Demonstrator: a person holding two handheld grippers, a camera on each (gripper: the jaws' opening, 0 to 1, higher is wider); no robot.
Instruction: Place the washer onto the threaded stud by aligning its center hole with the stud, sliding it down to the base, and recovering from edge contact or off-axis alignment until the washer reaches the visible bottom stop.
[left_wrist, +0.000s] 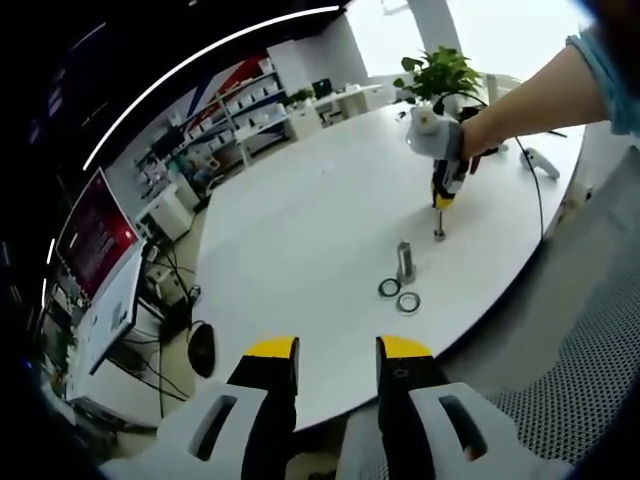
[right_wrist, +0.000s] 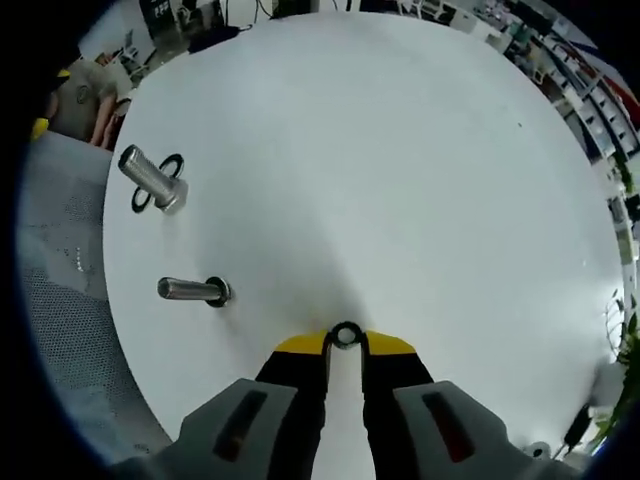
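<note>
showing the left gripper view, the left hand-held gripper (left_wrist: 338, 352) rises from the bottom with its yellow-tipped jaws spread and nothing between them, held off the near edge of the round white desk (left_wrist: 300, 210). on the desk stand a threaded stud (left_wrist: 405, 262) and, beyond it, a thinner stud (left_wrist: 439, 233); two loose rings (left_wrist: 399, 295) lie just beside the base of the nearer one. the right hand-held gripper (left_wrist: 441, 201), gripped in a person's hand (left_wrist: 480, 135), points down over the thinner stud. a potted plant (left_wrist: 438, 75) stands at the far side of the desk, and a red screen (left_wrist: 92, 233) sits below and to the left.

in the right gripper view, the right hand-held gripper (right_wrist: 345, 343) has its jaws drawn close, pinching a small dark washer (right_wrist: 345, 334) at the tips, above the white desk (right_wrist: 400, 160). the thick threaded stud (right_wrist: 150, 178) stands with a ring (right_wrist: 143, 199) at its foot; the thinner stud (right_wrist: 192, 291) stands nearer, with a dark ring (right_wrist: 217, 291) at its base. the washer is well apart from both studs.
</note>
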